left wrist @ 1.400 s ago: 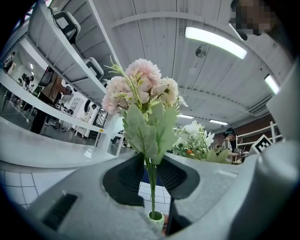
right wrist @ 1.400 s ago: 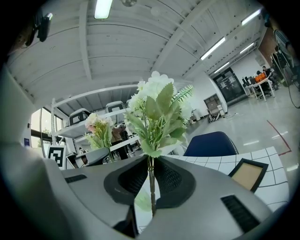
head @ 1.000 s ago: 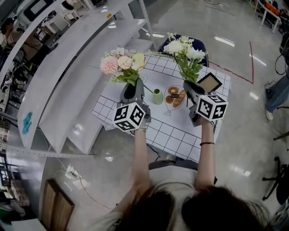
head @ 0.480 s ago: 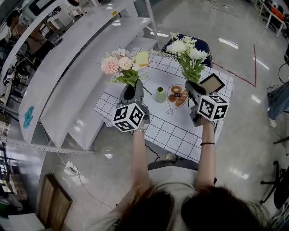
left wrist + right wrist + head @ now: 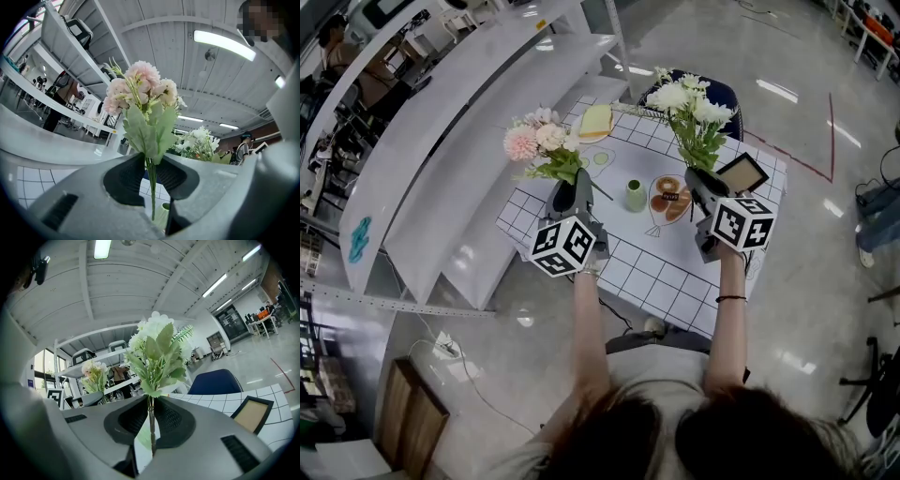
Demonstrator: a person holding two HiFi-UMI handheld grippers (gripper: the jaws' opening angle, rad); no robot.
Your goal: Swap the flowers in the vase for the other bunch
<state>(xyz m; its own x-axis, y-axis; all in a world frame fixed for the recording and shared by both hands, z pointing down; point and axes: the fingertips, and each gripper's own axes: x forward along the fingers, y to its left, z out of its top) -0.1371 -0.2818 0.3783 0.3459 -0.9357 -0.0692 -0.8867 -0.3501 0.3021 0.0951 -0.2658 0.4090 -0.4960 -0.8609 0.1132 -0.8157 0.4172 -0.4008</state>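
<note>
My left gripper (image 5: pixel 571 194) holds a pink bunch (image 5: pixel 540 143) upright over the table's left side. Its jaws are closing with the stem (image 5: pixel 151 187) pinched between them. My right gripper (image 5: pixel 703 184) is shut on the stem of a white bunch (image 5: pixel 688 106), upright above the table's right side. A small green vase (image 5: pixel 635 195) stands between the two grippers with no flowers in it. In the left gripper view the pink bunch (image 5: pixel 140 91) fills the middle and the white bunch (image 5: pixel 202 139) shows beyond. The right gripper view shows the white bunch (image 5: pixel 157 350) rising from the jaws.
The table (image 5: pixel 675 272) has a white grid cloth. On it are a plate of doughnuts (image 5: pixel 667 199), a picture frame (image 5: pixel 742 172) at the right and a yellow slice (image 5: pixel 595 121) at the back. A blue chair (image 5: pixel 727 93) stands behind. Long white shelves (image 5: pixel 441 159) run along the left.
My left gripper and the pink bunch have shifted a little to the left and lower, uncovering the yellow slice. The right gripper with the white bunch has stayed put.
</note>
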